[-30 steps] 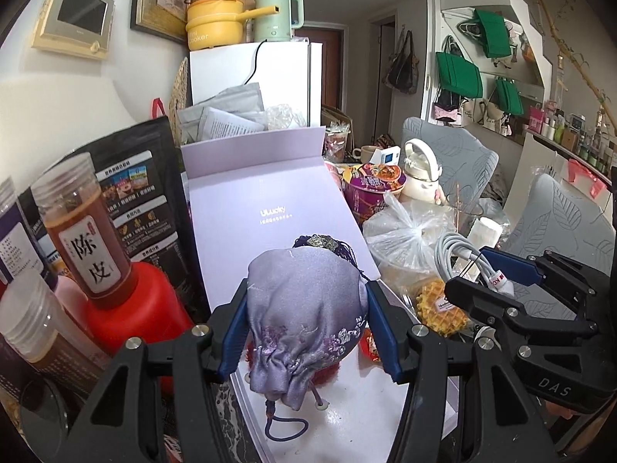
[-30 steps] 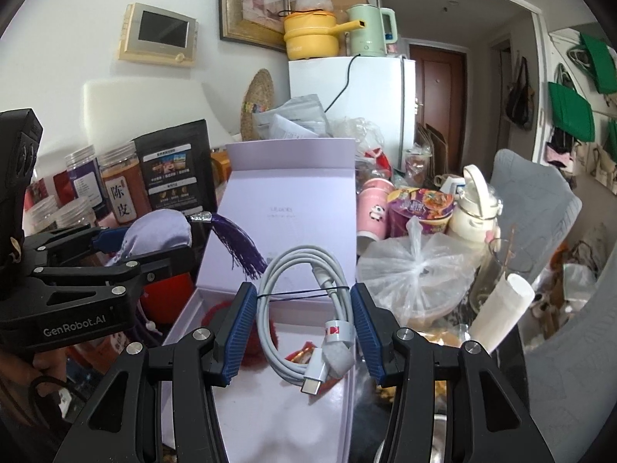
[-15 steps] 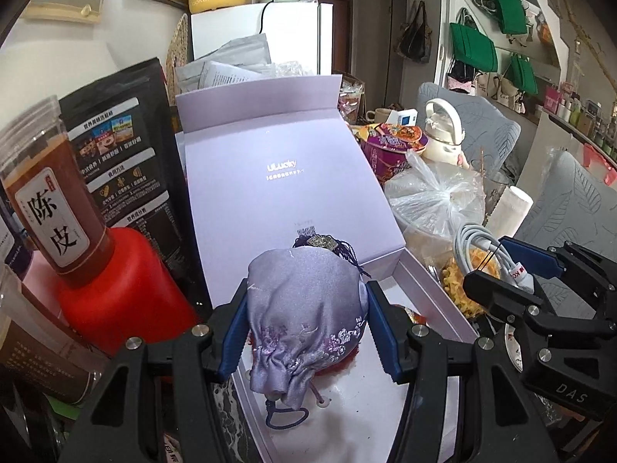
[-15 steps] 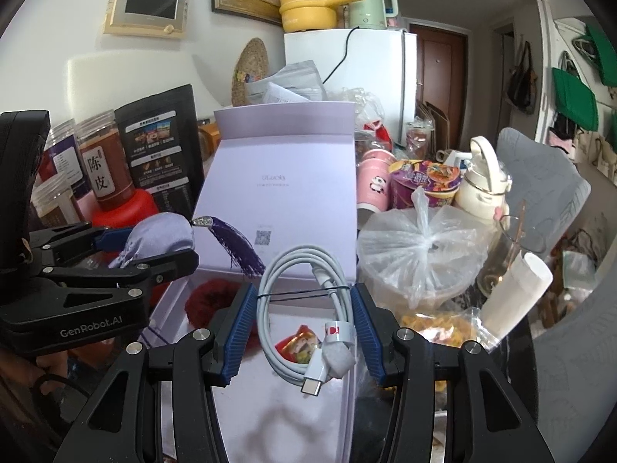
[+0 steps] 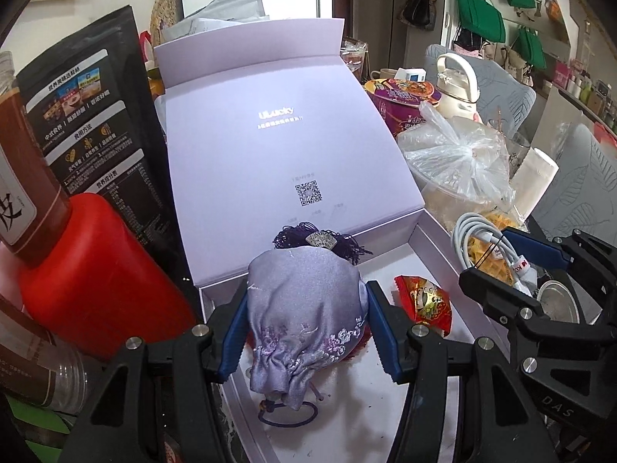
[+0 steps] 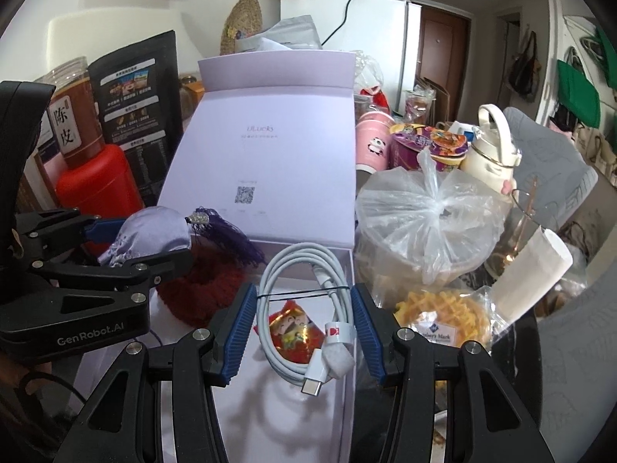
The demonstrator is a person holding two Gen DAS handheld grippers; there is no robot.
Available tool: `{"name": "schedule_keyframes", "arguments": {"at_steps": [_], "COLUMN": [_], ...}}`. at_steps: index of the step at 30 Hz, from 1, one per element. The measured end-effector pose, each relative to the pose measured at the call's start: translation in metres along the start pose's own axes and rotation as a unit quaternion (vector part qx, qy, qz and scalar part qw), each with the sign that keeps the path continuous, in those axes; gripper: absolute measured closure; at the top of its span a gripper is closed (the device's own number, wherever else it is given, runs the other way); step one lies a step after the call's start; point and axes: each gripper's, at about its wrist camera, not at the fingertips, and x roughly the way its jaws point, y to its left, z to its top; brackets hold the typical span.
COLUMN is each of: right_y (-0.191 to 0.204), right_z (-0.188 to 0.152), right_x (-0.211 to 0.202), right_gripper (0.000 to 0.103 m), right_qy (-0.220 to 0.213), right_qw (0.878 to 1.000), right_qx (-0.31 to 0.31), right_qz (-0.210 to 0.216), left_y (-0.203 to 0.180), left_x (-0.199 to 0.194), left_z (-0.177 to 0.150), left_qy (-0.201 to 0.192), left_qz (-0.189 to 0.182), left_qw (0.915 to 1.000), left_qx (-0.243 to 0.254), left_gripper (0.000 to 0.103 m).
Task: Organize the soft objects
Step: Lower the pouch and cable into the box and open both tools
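An open lilac gift box [image 5: 424, 227] stands with its lid upright, its white floor [image 6: 270, 405] below both grippers. My left gripper [image 5: 304, 301] is shut on a lilac embroidered pouch [image 5: 304, 320] with a purple tassel [image 5: 316, 239], held just over the box's near left part. In the right wrist view that pouch [image 6: 154, 231] hangs above a dark red fuzzy item [image 6: 200, 289]. My right gripper [image 6: 304, 289] is shut on a coiled white cable [image 6: 304, 254] over the box's right side. A red sweet packet [image 5: 424, 305] lies on the box floor.
Left of the box stand a red-lidded jar [image 5: 88, 270] and a black food pouch [image 5: 85, 115]. On the right sit a knotted plastic bag [image 6: 424, 223], a waffle snack pack [image 6: 443, 316], a white flask [image 6: 489, 142] and a noodle cup [image 5: 401, 96].
Both grippers have come down and tipped towards the open box, each keeping its load. The box floor and the red packet now show more fully.
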Motion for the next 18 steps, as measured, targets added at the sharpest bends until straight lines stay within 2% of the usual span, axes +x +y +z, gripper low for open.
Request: {"name": "schedule_keyframes", "arguments": {"at_steps": [8, 18], "right_y": [0.004, 0.004], "right_z": [-0.006, -0.008], "right_x": [0.019, 0.027], "right_gripper": [0.052, 0.052], "right_qy": [0.025, 0.037], "right_qw": [1.000, 0.999], "right_qx": [0.000, 0.004], "right_qz": [0.011, 0.009], "left_y": [0.006, 0.008], "left_x": [0.022, 0.032], "left_z": [-0.004, -0.006], "left_qy": [0.037, 0.060], "left_qz": [-0.019, -0.011], "left_qw": [0.9990, 0.9979], "left_qx": [-0.016, -0.020], "left_gripper": [0.047, 0.047]}}
